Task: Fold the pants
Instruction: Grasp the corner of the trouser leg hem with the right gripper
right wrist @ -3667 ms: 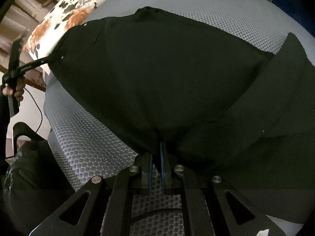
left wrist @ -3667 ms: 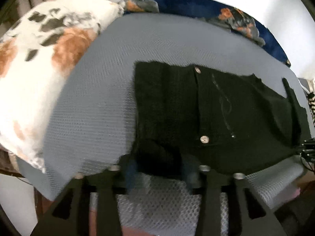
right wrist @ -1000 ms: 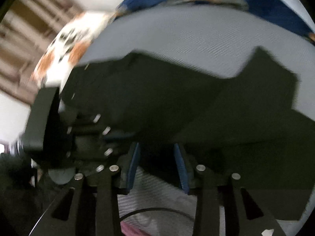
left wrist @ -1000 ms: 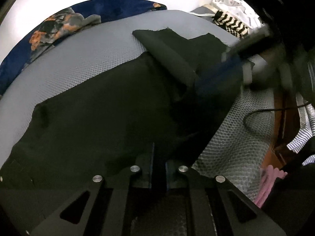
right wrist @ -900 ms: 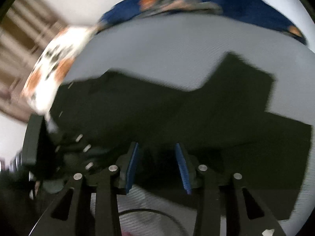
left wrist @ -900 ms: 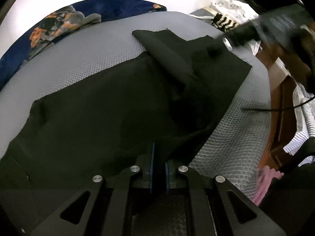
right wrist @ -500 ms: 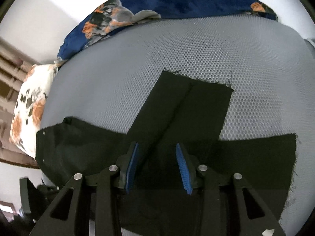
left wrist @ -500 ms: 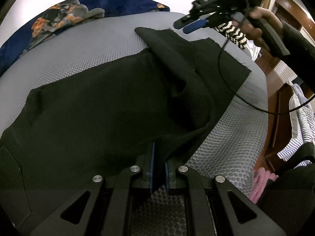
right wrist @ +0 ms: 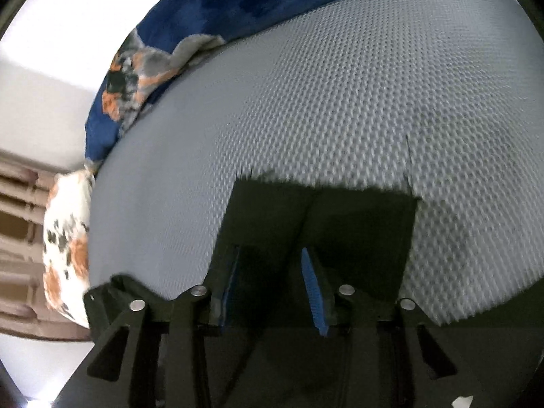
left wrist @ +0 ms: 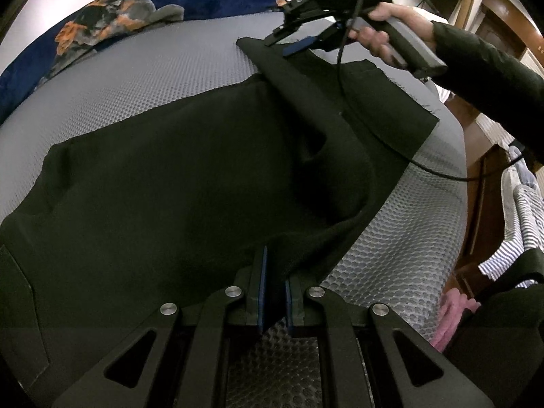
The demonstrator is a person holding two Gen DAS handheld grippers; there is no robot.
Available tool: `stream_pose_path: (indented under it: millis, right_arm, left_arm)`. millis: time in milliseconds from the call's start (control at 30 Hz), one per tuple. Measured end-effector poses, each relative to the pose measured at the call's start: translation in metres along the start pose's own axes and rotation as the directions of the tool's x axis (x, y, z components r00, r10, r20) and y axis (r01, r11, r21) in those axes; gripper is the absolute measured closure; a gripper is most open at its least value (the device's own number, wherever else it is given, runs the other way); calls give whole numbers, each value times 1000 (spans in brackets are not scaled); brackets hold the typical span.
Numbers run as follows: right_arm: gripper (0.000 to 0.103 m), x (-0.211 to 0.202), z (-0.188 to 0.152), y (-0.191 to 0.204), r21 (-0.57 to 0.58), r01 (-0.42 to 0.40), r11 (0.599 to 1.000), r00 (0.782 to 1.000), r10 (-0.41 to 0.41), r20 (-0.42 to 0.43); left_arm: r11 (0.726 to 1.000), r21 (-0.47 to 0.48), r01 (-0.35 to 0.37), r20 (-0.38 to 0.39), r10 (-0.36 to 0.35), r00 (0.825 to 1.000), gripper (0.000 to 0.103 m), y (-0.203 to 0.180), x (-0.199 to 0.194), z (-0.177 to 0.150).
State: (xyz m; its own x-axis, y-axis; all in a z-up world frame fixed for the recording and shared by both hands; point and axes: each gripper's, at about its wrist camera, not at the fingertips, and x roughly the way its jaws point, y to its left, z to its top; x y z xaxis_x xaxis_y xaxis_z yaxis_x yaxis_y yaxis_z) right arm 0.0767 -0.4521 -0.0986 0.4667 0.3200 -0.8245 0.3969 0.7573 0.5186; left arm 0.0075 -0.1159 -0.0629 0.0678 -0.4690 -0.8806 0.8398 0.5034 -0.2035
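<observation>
Black pants (left wrist: 176,176) lie spread on a grey mesh bed (left wrist: 163,78). My left gripper (left wrist: 273,292) is shut on a pinched fold at the pants' near edge. One leg runs to the far right, folded over on itself. My right gripper (left wrist: 292,42) shows in the left wrist view, hand-held, open, low over the far leg end. In the right wrist view the right gripper (right wrist: 272,268) is open, its blue pads either side of the leg cuffs (right wrist: 323,217), holding nothing.
A blue floral blanket (left wrist: 102,23) lies along the bed's far edge, also in the right wrist view (right wrist: 210,23). A white and orange floral pillow (right wrist: 64,251) sits at the left. Wooden furniture and striped laundry (left wrist: 516,224) stand off the bed's right side. A cable (left wrist: 438,170) hangs from the right gripper.
My right gripper let go of the pants' edge, opened, and moved across to the far leg ends. My left gripper took a fold at the near edge and stays shut on it.
</observation>
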Motion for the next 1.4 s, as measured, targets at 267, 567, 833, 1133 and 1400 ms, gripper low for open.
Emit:
stream_pose_path:
  millis: [267,567,833,1133,1400]
  right_arm:
    - [96,10,12,1,31,-19,999,1000,18,22]
    - [101,-105,-36,8,-39,146,989,955,-130,267]
    - [102,-175,-171,-63,140,446,884,841,-468,271]
    - [103,-162,-224,-118,306,413,858,854,-481,196]
    - [103,-149,-226,-125,306,436,846,851,-498,166]
  left_arm:
    - [1000,-7,-6,-11,6,1000,94,-3,5,2]
    - [1000,0,-21,-5,21,1000,94,-7,5,3]
    - [1000,10,4,2,-4,1000,93,-5,3,1]
    - [997,73,-19,-24,21,1000,89,-13,9,3]
    - [997,68,-24,-46,27,999,86,-15,10,7]
